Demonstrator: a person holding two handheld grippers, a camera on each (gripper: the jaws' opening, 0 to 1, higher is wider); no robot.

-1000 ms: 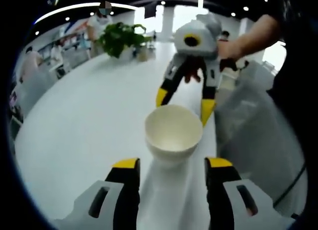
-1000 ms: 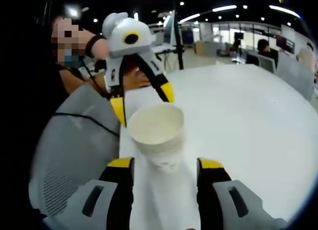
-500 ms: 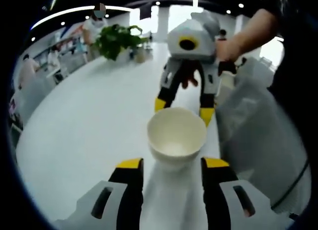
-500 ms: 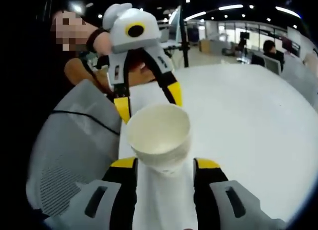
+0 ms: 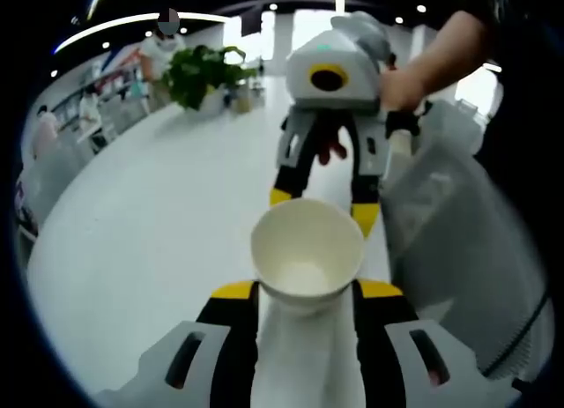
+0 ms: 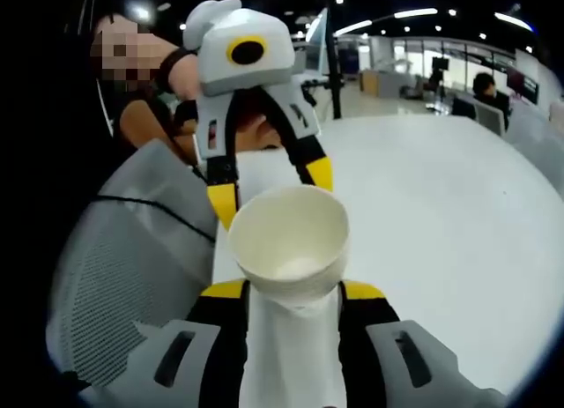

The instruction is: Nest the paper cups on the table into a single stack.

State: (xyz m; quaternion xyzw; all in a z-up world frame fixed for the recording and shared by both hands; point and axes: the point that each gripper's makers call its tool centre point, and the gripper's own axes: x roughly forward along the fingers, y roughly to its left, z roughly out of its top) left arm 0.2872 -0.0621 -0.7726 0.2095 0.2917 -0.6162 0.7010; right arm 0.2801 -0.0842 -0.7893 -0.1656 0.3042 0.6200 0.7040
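Left gripper [image 5: 304, 289] and right gripper [image 6: 293, 290] jaws flank the cup [image 5: 307, 249], contact unclear; light, crushable paper near table [image 5: 150, 241] edge, grip gently below rim.

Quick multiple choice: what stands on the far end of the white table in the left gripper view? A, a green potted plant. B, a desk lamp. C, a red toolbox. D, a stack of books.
A: a leafy green potted plant stands at the far end of the white table, beyond the paper cups that sit between the left tongs.
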